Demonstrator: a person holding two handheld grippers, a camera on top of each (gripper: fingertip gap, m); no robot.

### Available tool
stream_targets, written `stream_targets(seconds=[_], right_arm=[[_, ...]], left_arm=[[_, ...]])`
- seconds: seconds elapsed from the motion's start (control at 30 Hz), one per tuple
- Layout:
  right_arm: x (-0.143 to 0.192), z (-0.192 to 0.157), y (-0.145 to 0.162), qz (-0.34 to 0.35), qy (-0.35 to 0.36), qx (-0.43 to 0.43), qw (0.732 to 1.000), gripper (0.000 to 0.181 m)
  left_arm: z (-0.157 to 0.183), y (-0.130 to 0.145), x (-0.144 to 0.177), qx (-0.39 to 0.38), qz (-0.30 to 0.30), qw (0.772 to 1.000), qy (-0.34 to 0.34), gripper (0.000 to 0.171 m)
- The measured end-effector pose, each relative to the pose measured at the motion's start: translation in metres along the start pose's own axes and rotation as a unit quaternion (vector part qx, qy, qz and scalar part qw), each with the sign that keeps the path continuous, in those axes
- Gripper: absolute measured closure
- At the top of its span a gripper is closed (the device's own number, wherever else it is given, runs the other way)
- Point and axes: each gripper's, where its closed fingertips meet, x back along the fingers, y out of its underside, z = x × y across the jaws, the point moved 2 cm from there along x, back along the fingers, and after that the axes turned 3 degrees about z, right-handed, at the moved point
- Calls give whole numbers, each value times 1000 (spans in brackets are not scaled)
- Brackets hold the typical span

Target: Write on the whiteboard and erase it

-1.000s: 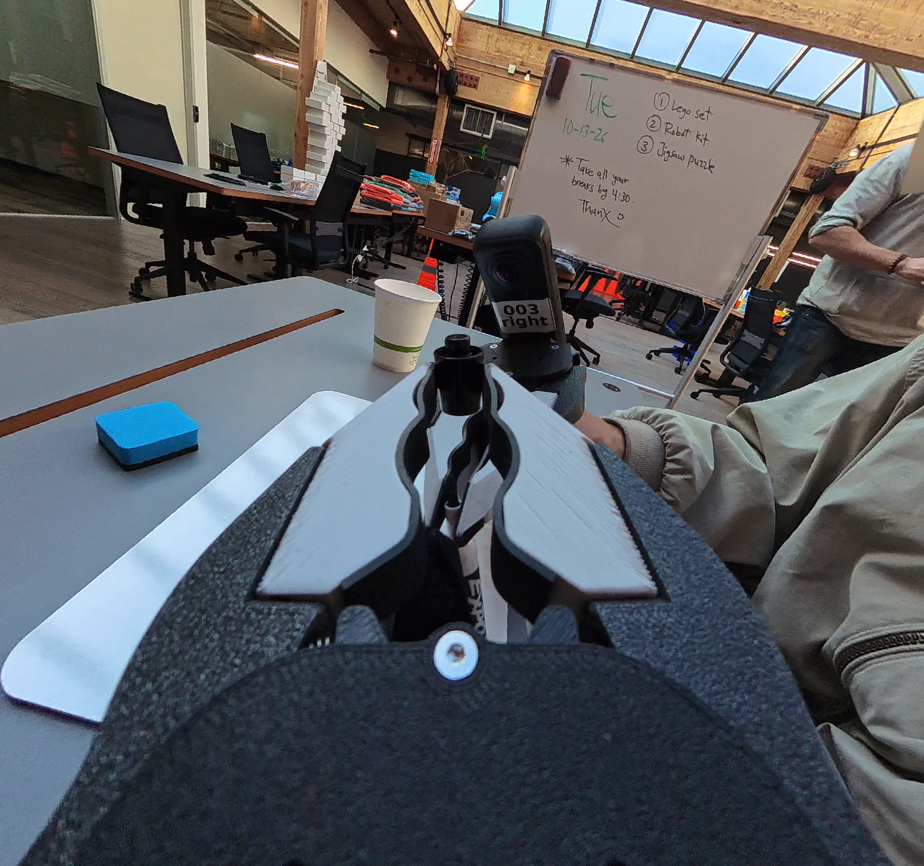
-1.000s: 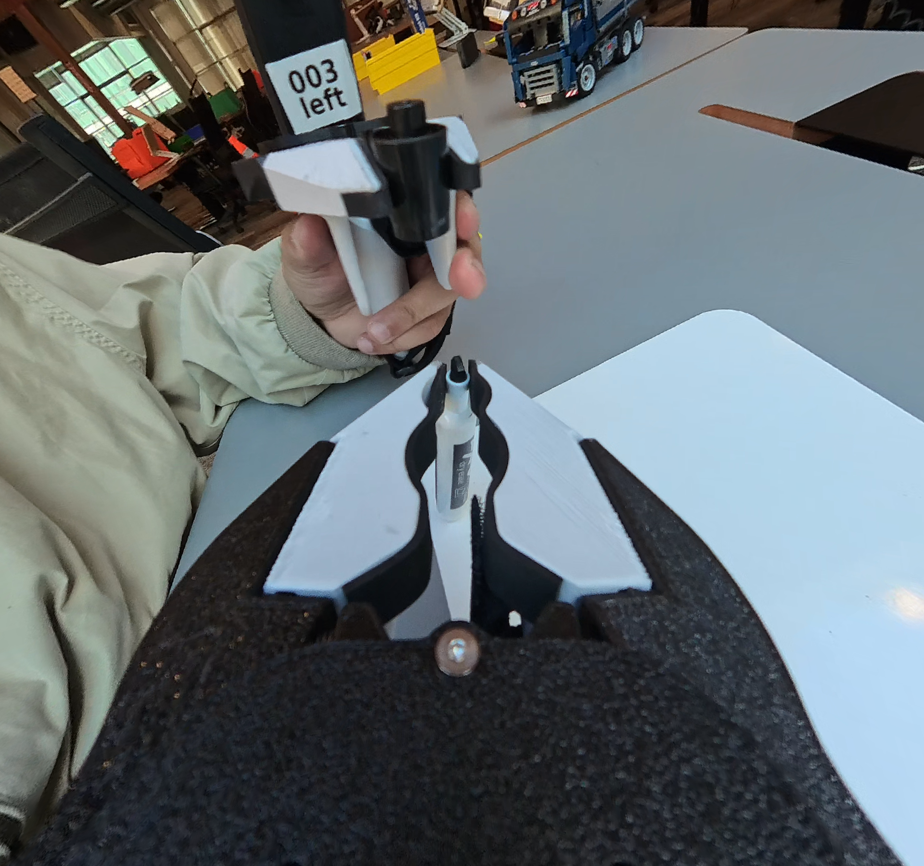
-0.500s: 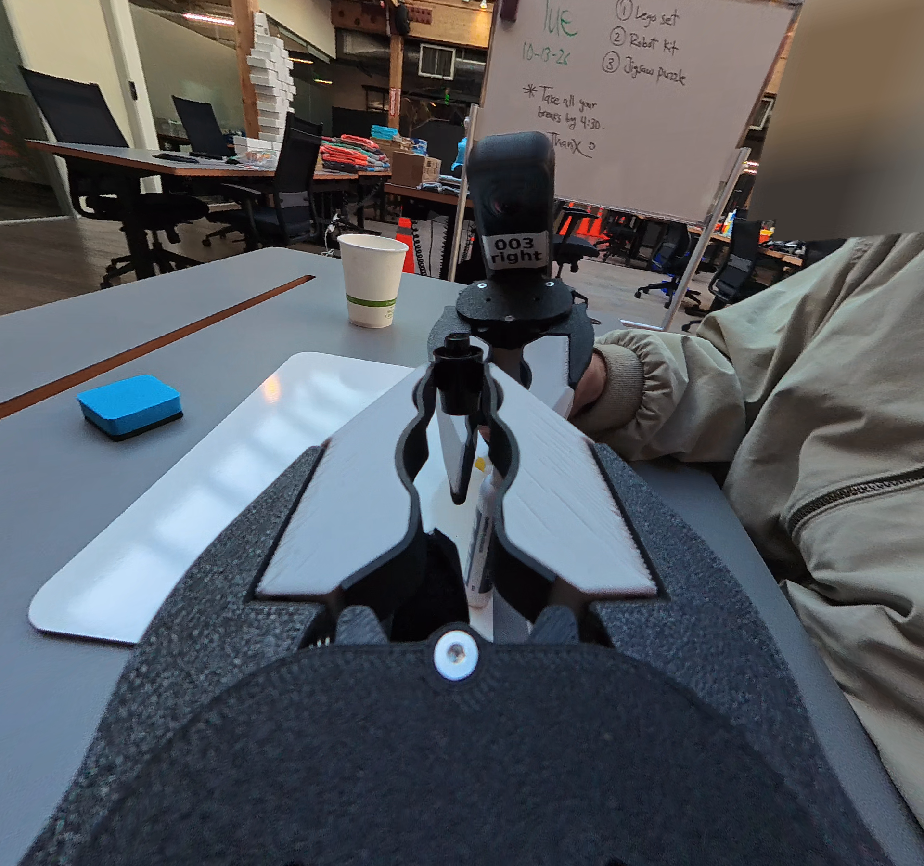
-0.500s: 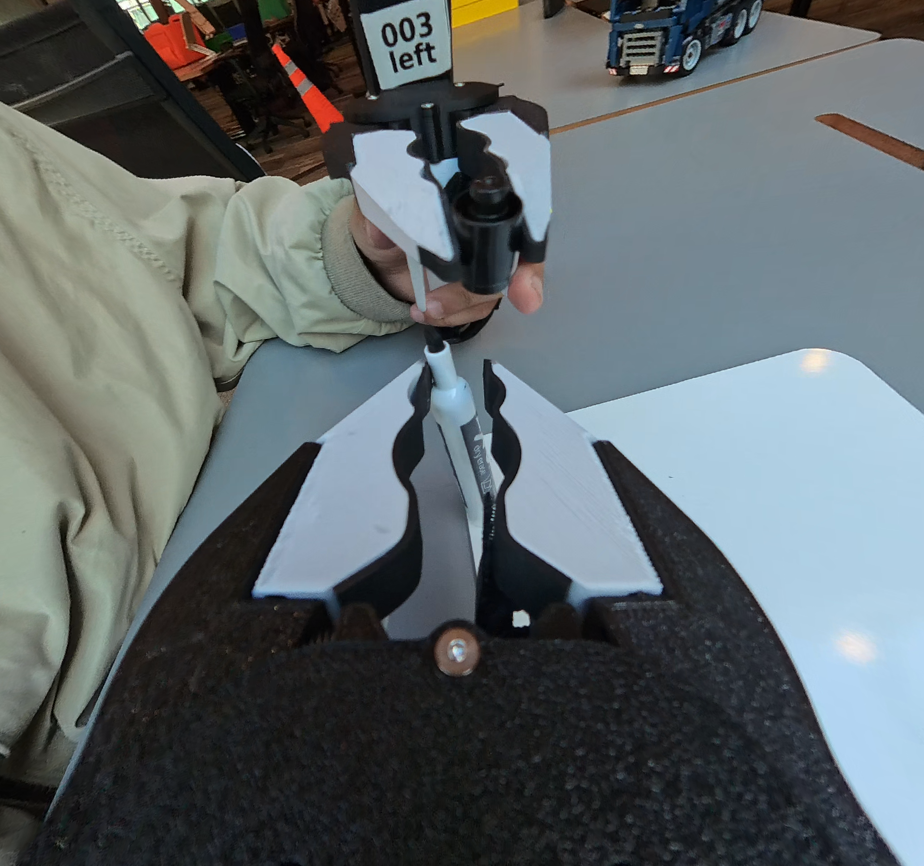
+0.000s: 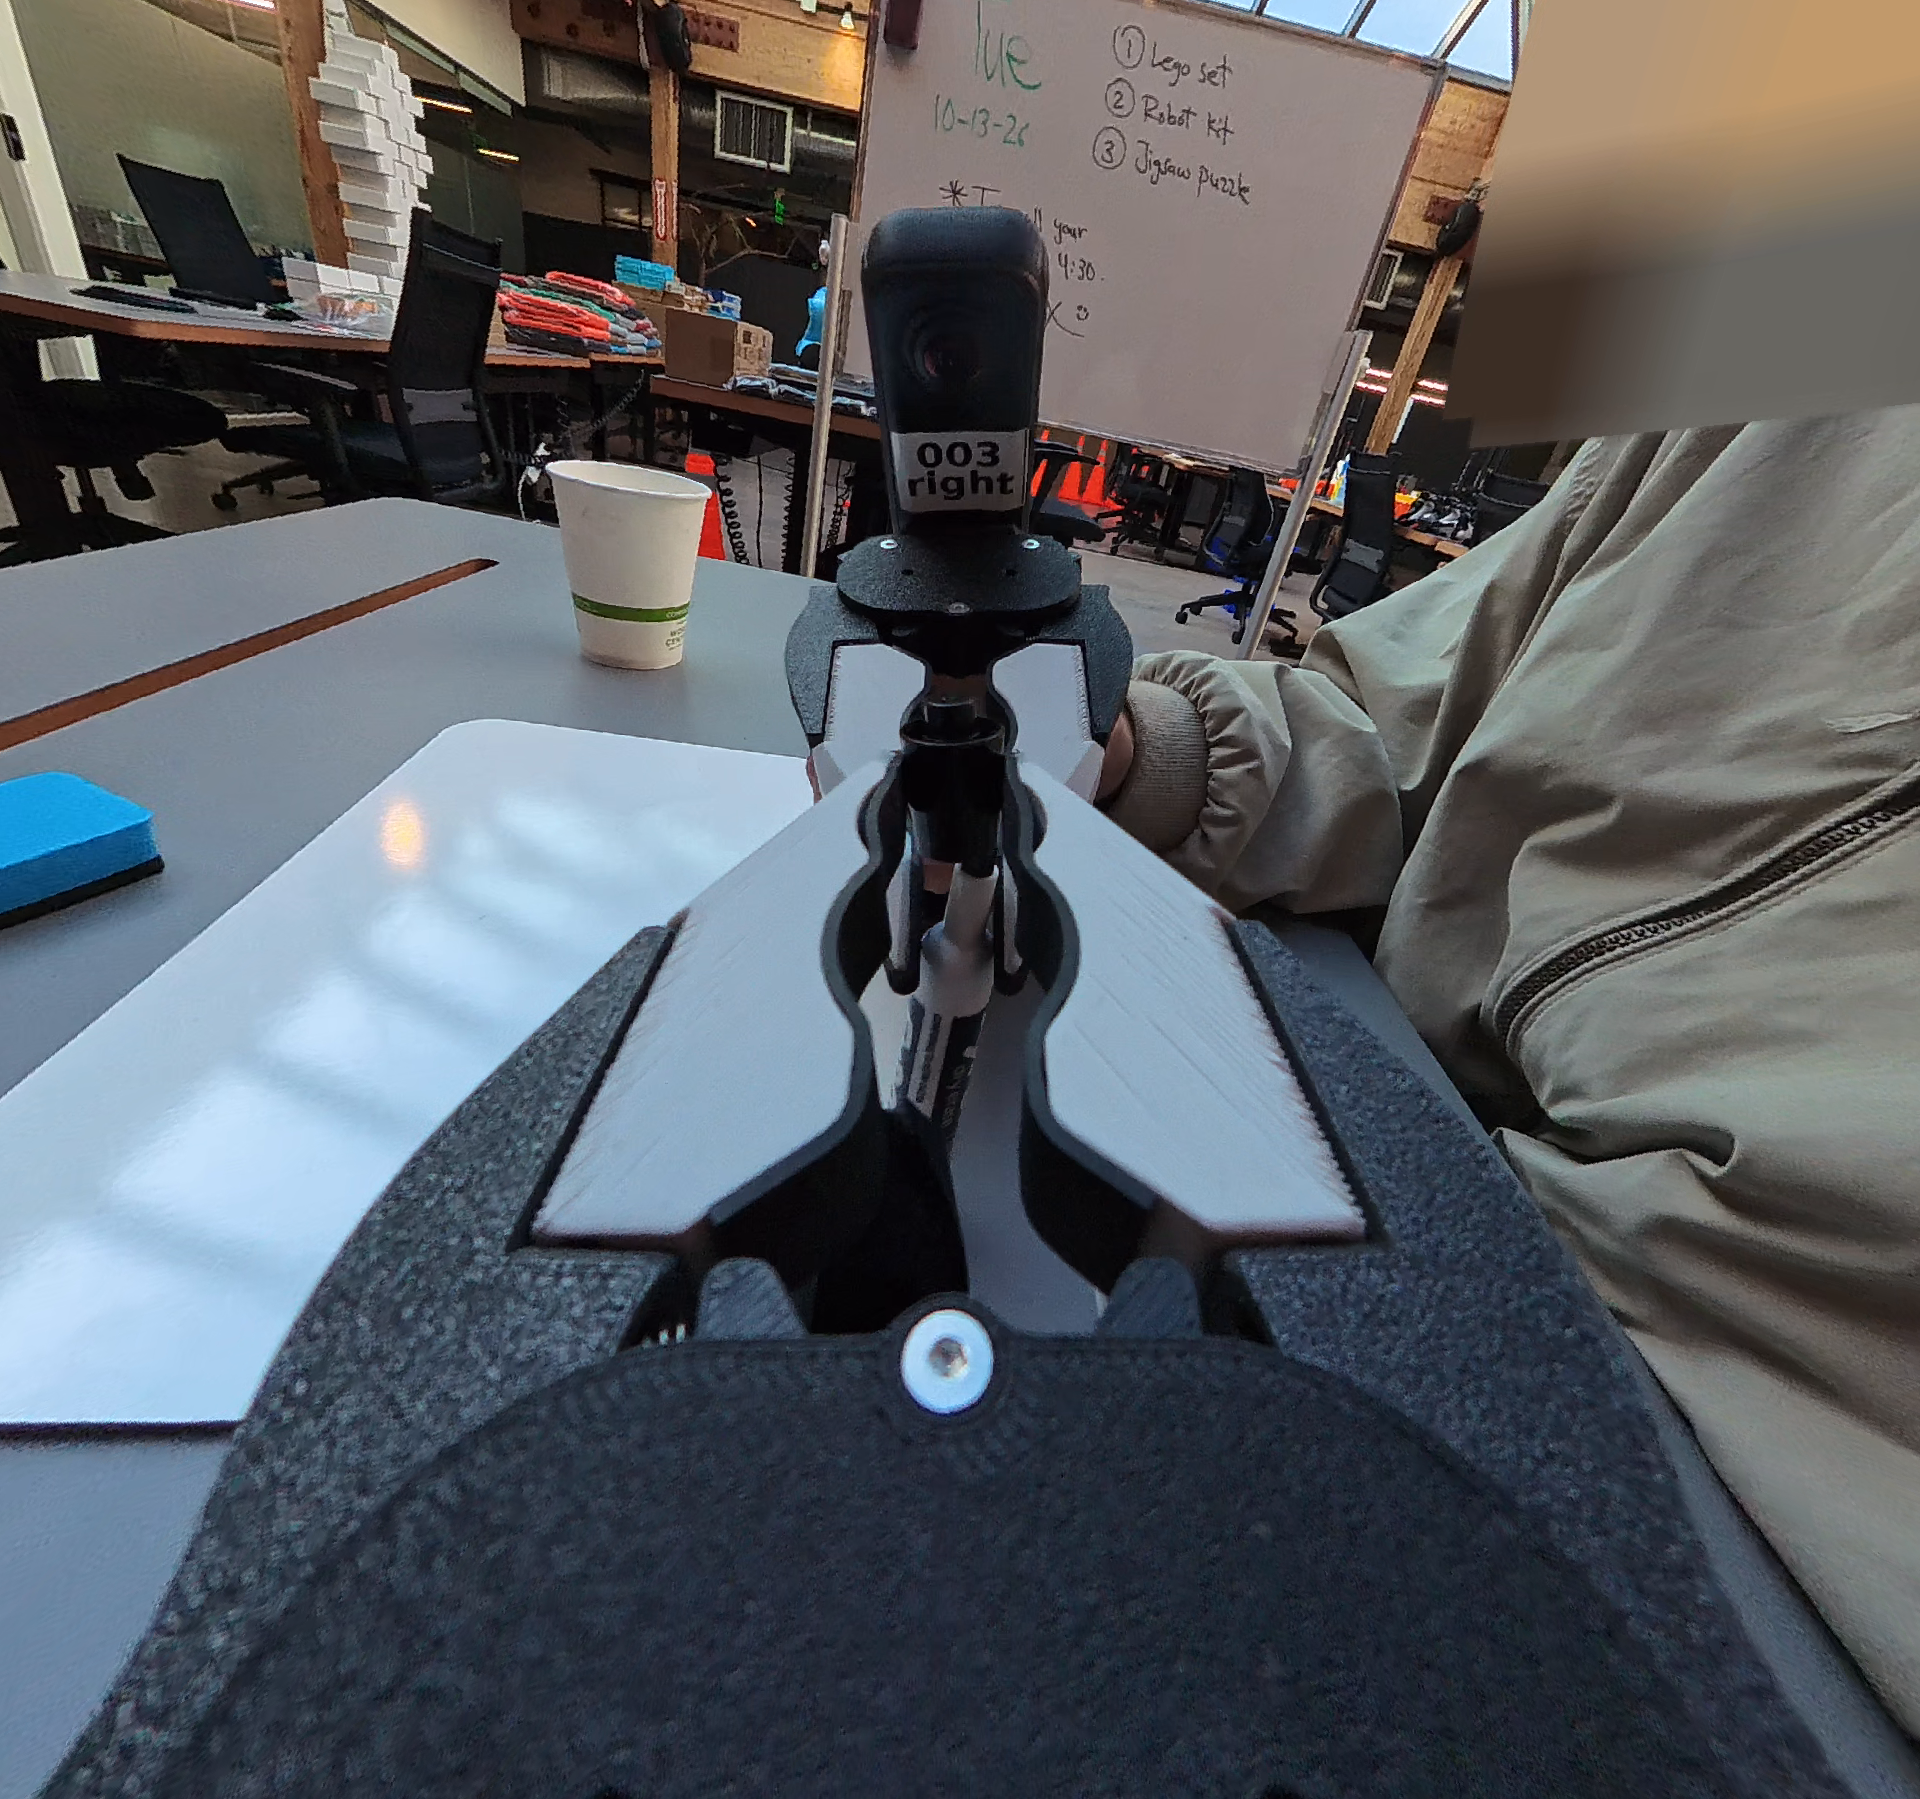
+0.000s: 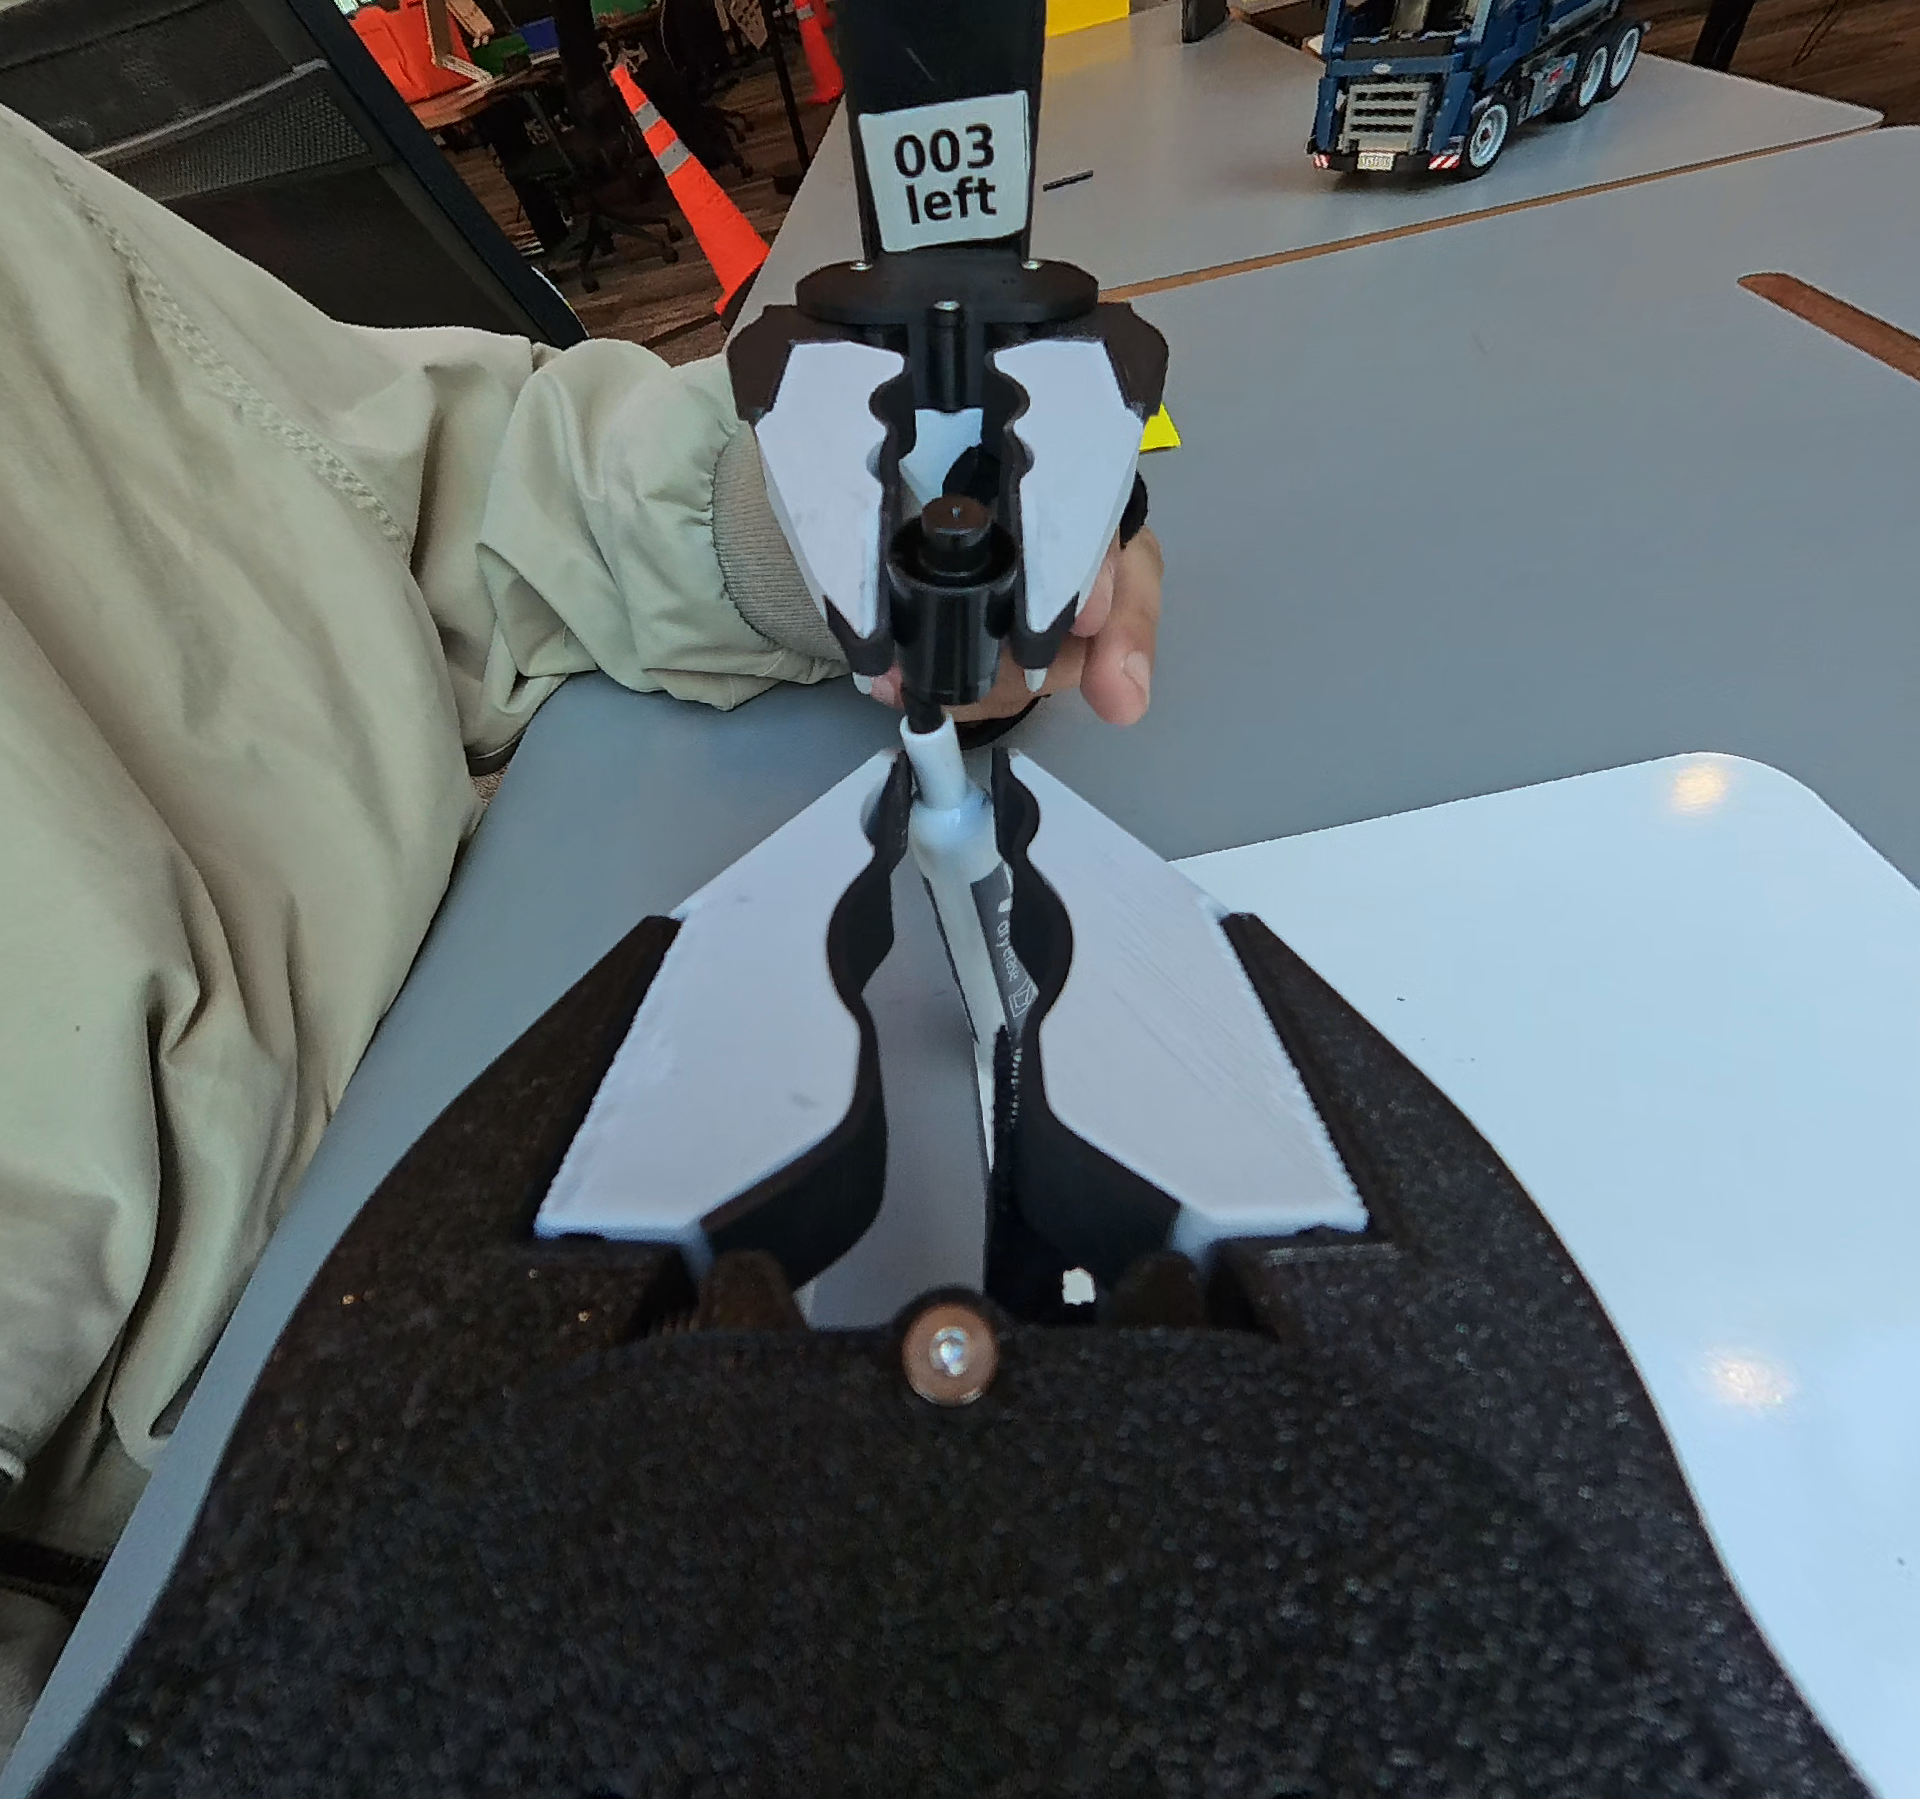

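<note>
My left gripper point(image 5: 951, 788) is shut on a black marker cap point(image 5: 951, 799), held at its fingertips. My right gripper point(image 6: 951, 793) is shut on a white marker point(image 6: 971, 876) with a dark label, whose nose points forward and up. The two grippers face each other closely above the grey table point(image 6: 1507, 502). The marker's black tip meets the open lower end of the cap point(image 6: 951, 617). In the left wrist view the marker point(image 5: 940, 991) shows through the gap between my fingers, just under the cap. A hand holds each gripper.
A white board point(image 5: 364, 970) lies flat on the table beside the grippers. A blue eraser point(image 5: 62, 845) and a paper cup point(image 5: 629, 575) stand beyond it. A blue toy truck point(image 6: 1455, 35) sits on a farther table. The person's beige sleeve point(image 5: 1558, 814) lies close by.
The two grippers have come together and lined up. The marker's tip has moved from well below the cap up to its open end. Both grips stay shut.
</note>
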Motion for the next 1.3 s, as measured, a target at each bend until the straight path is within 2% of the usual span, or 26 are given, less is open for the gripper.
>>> stream_targets(seconds=[0.2, 0.3, 0.73, 0.83, 0.9, 1.0, 1.1, 1.3], right_arm=[[0, 2, 3, -8, 8, 3, 1000, 164], [-3, 4, 11, -31, 15, 12, 999, 163], [7, 1, 18, -49, -20, -3, 999, 161], [23, 2, 18, -74, -24, 1, 997, 153], [39, 5, -3, -36, 0, 31, 999, 157], [48, -2, -41, 77, 6, 47, 996, 163], [29, -8, -28, 44, -10, 40, 998, 161], [21, -10, -26, 52, -19, 36, 998, 167]], left_arm=[[0, -2, -1, -4, 16, 1000, -2, 154], [3, 5, -4, -13, 0, 1000, 3, 154], [6, 21, -10, -45, -46, 998, 1, 154], [5, 20, -10, -45, -45, 998, -2, 154], [6, 21, -10, -49, -48, 998, 2, 154], [8, 21, -11, -55, -50, 997, 5, 154], [8, 21, -10, -55, -50, 997, 6, 154], [8, 22, -10, -62, -52, 997, 6, 154]])
